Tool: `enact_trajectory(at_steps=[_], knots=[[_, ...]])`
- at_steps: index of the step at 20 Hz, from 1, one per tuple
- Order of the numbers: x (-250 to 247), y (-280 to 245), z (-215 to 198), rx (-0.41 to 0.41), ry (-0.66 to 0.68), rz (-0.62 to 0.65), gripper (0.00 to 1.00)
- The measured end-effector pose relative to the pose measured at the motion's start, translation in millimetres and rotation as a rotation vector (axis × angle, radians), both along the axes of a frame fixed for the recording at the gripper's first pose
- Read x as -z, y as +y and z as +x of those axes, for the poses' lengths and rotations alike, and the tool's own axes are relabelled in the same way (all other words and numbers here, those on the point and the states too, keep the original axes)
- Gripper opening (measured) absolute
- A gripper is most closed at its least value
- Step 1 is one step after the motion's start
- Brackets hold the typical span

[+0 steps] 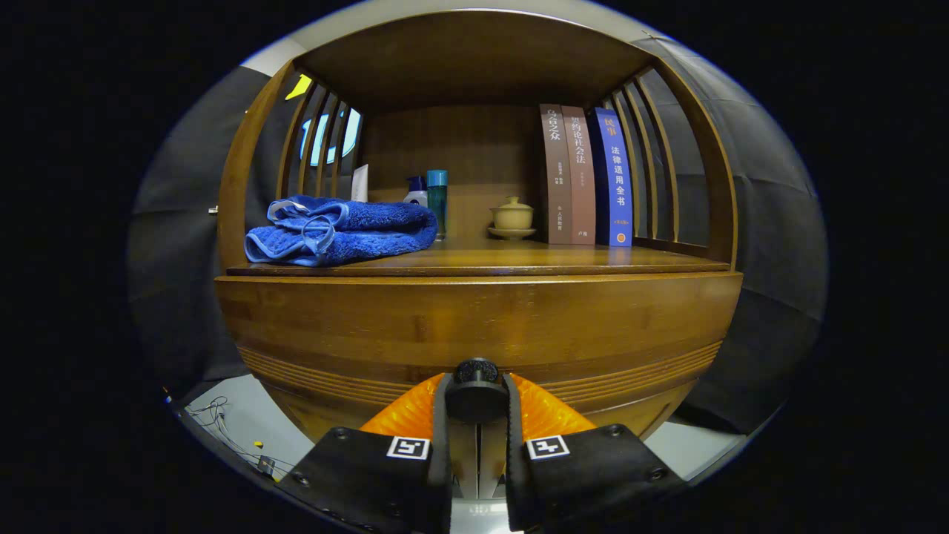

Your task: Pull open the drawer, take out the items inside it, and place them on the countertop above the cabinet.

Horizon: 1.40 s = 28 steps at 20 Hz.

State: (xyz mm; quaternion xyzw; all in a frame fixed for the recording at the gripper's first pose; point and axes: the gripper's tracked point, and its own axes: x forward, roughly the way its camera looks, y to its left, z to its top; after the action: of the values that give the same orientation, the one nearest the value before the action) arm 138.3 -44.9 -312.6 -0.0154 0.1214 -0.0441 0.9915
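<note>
The jaws of the gripper point(477, 397) are seen clamped on the dark round knob point(475, 386) of the drawer point(474, 334), one finger pressed on each side of it. The drawer front is closed into the wooden cabinet. On the desk point(519, 259) above, a folded blue towel point(341, 230) is laid at the left, a lidded cup point(511, 215) on a saucer farther back, and three upright books point(586, 174) at the right

Dim, warm overhead light; sharp focus; strong fisheye bending at edges
</note>
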Motion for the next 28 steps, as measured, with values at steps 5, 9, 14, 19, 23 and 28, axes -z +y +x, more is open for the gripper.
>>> enact_trajectory(at_steps=[5, 9, 14, 19, 23, 28], knots=[[-4, 3, -51, 0.001, 0.004, 0.042, 0.33], [-8, 4, -92, -0.003, 0.007, 0.063, 0.33], [-10, 4, -123, -0.021, 0.017, 0.062, 0.33], [-4, 4, -132, -0.019, 0.037, 0.059, 0.33], [-3, 5, -130, -0.023, 0.036, 0.049, 0.35], [-22, 3, -144, -0.059, 0.031, 0.018, 0.85]])
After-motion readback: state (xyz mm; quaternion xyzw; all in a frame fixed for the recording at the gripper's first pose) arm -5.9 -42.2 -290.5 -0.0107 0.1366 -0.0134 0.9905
